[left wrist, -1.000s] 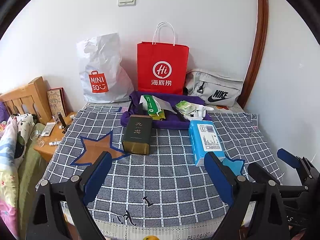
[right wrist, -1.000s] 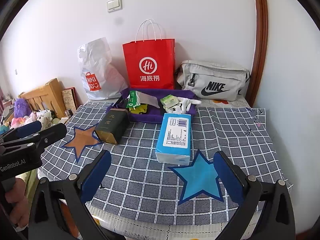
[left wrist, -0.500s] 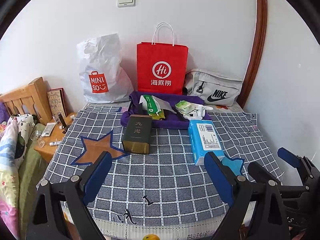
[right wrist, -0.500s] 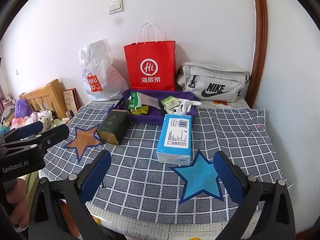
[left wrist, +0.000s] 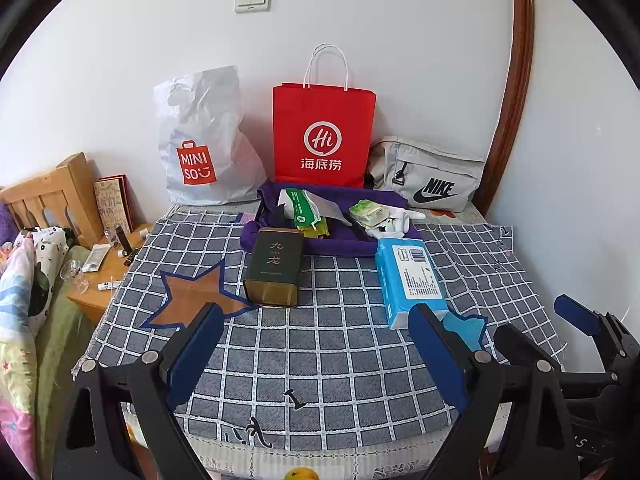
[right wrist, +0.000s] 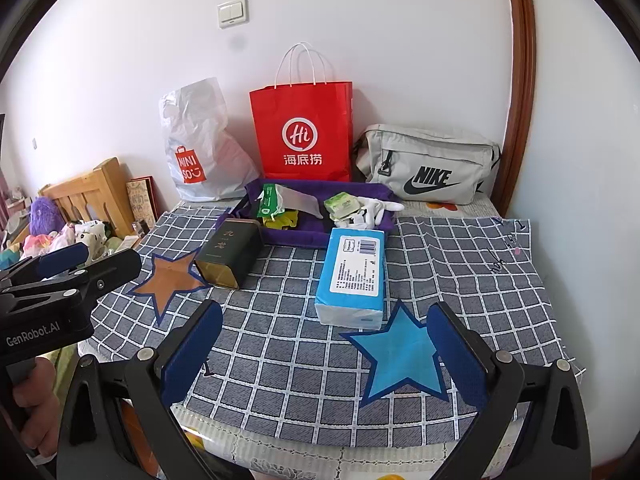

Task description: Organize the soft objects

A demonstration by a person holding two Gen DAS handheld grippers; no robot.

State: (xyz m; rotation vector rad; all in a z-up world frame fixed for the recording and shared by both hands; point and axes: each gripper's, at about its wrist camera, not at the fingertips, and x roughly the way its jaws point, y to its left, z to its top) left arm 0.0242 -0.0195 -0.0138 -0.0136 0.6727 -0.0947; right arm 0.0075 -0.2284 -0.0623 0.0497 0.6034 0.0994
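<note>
Since a second ago we have barely drifted; nothing on the table point(left wrist: 320, 344) moved.
Both tongs, left point(left wrist: 316, 344) and right point(right wrist: 326, 344), gape empty; blue tissue pack point(right wrist: 354, 270) and tin point(right wrist: 230, 252) lie outside the purple tray point(right wrist: 320, 236), probably still unsorted.

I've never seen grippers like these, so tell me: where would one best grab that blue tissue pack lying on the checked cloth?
Probably across the blue tissue pack's two long sides, near its middle, coming from above. It lies flat, label up, its short end toward the open right gripper. The pack looks soft, so a gentle squeeze should do.
</note>
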